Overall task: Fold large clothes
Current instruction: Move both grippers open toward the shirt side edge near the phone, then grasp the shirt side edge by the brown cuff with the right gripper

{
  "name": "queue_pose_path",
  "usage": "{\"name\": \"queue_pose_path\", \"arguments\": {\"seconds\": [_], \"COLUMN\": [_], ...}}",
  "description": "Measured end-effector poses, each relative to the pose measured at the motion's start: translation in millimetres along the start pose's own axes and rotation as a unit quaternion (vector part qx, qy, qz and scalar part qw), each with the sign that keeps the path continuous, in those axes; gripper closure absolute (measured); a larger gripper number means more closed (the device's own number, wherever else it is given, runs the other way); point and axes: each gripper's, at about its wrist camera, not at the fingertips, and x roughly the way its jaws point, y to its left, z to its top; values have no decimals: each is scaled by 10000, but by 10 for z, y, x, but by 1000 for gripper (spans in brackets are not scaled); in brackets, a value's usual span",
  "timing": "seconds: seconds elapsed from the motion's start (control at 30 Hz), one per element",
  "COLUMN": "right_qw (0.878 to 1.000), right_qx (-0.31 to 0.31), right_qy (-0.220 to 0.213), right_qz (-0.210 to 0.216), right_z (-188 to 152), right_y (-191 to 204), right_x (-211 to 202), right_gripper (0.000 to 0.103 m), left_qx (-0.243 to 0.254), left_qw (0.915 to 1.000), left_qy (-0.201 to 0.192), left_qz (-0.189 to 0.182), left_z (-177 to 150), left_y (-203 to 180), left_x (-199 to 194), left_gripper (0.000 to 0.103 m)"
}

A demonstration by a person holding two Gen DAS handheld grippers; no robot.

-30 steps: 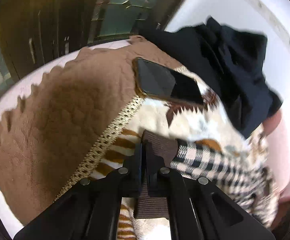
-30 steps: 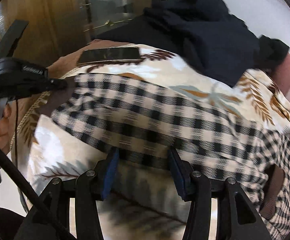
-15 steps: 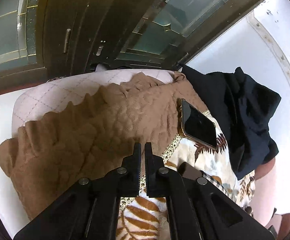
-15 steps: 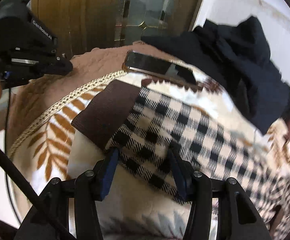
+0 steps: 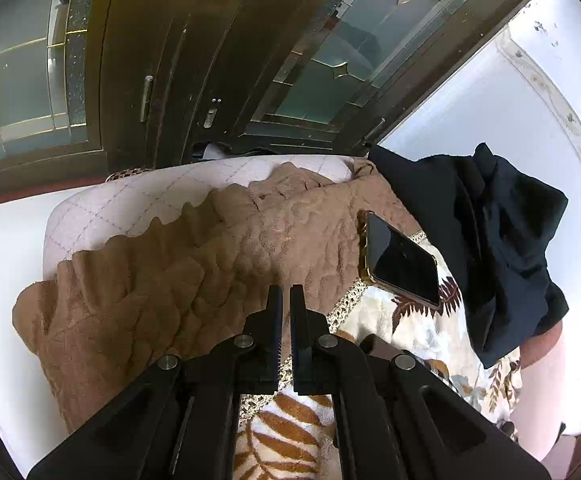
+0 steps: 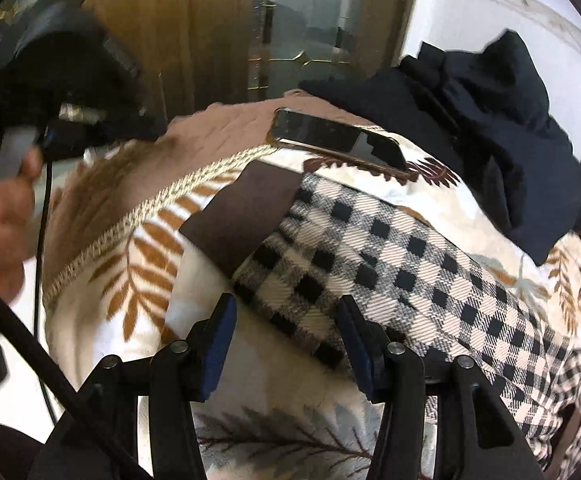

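Beside checked garment [image 6: 390, 248]: phone [image 6: 334, 140], dark clothes [image 6: 490, 120]; left jaws together, right apart.

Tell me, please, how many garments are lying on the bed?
2: a checked black-and-cream garment with brown cuff in front of the right tool, and a dark navy garment heaped behind the phone. Others may be hidden.

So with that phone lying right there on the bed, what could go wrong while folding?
The phone lies on the leaf-print blanket beside the checked garment's brown cuff; dragging the cloth could knock it off. The dark garment heaped behind might get tangled into the fold. The right hand-held gripper, open over the checked garment, could pinch blanket too.
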Motion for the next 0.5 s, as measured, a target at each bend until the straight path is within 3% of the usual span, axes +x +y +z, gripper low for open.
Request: {"name": "queue_pose_path", "arguments": {"seconds": [0.1, 0.2, 0.27, 0.4, 0.5], "right_qw": [9988, 9974, 9977, 9991, 9908], "right_qx": [-282, -438, -404, 405, 1206], "right_qy": [-79, -28, 62, 87, 20], "right_qz": [-394, -573, -543, 75, 618], "right_z": [79, 220, 271, 322, 323], "right_y": [127, 207, 193, -118, -490], "right_x": [72, 183, 237, 91, -97], "right_gripper": [54, 70, 88, 92, 92], "left_qx": [41, 54, 57, 192, 300], "left_qw": [10000, 10000, 10000, 9998, 9995], "left_qy": [-19, -42, -32, -32, -41], "left_qz": [-10, -20, -45, -77, -79], "left_z": [1, -7, -19, -56, -96], "left_y": [-31, -62, -88, -197, -280], "left_x": [-7, -17, -20, -25, -40], "left_gripper": [102, 102, 102, 101, 101]}}
